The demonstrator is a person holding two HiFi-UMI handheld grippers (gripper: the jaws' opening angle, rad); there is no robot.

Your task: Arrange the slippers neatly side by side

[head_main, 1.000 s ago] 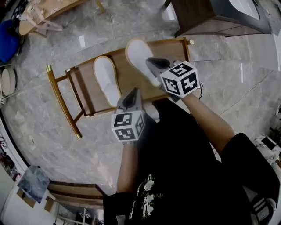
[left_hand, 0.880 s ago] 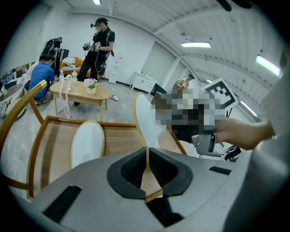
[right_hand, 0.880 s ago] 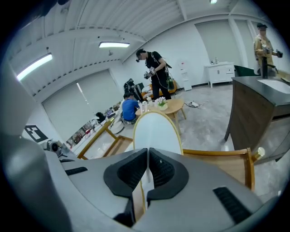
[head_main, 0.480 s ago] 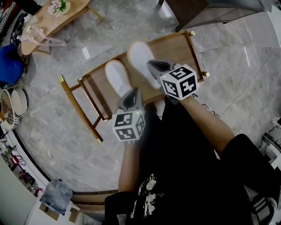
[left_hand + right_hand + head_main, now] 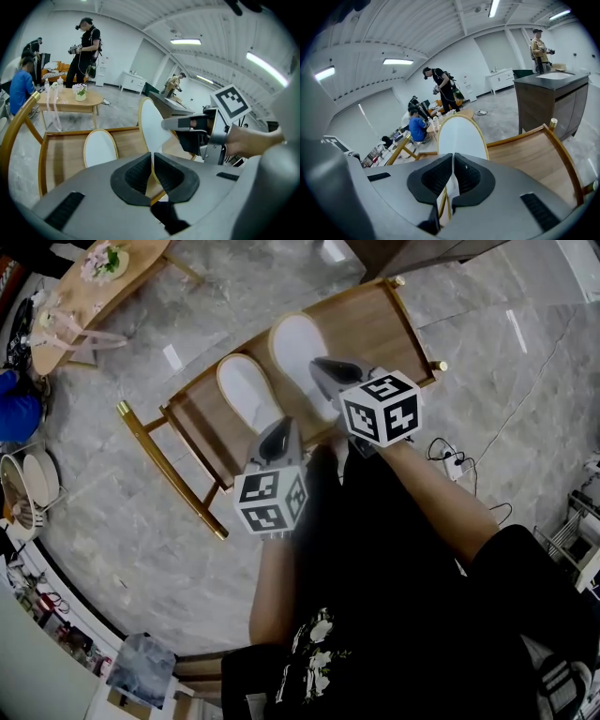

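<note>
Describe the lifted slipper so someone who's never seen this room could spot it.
Find the low wooden rack with gold legs on the grey marble floor. Of the two white oval slippers on it, you want the raised white slipper on the right. Its neighbour, the flat white slipper, lies on the boards; this one is tilted up, pinched in the right gripper.

Both forearms reach forward and both grippers point slanting downward, near each other. The left gripper (image 5: 280,427) is the nearer one to the body, and its jaws are pressed together. The right gripper (image 5: 324,367) is a little further ahead, with its jaws clamped on the edge of a white slipper (image 5: 298,345).
</note>
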